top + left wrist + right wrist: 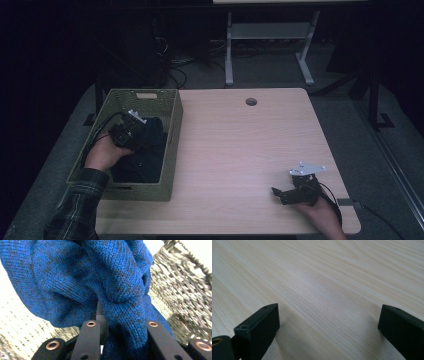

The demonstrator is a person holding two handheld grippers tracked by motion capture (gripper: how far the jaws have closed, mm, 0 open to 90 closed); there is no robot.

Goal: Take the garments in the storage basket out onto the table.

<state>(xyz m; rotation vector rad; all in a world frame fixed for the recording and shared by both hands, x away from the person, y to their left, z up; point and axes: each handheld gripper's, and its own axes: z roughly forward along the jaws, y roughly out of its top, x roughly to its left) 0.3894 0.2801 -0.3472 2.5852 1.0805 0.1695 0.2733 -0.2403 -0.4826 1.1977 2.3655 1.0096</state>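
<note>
A dark blue knitted garment [150, 155] lies bunched in the green woven basket [172, 145] at the table's left. My left gripper [131, 131] is inside the basket, held by a hand in a plaid sleeve. In the left gripper view the blue knit [100, 277] hangs in a thick fold pinched between the two black jaws, so my left gripper [122, 323] is shut on it, with basket weave behind. My right gripper [280, 194] rests low near the table's front right corner. Its jaws stand wide apart over bare wood [324, 270], and my right gripper [329, 312] holds nothing.
The light wooden table [240, 150] has a round cable hole [251, 101] near its far edge. Beyond it stand a white desk frame [270, 35] and tangled cables [172, 70] on the dark floor. The basket overhangs the table's left edge.
</note>
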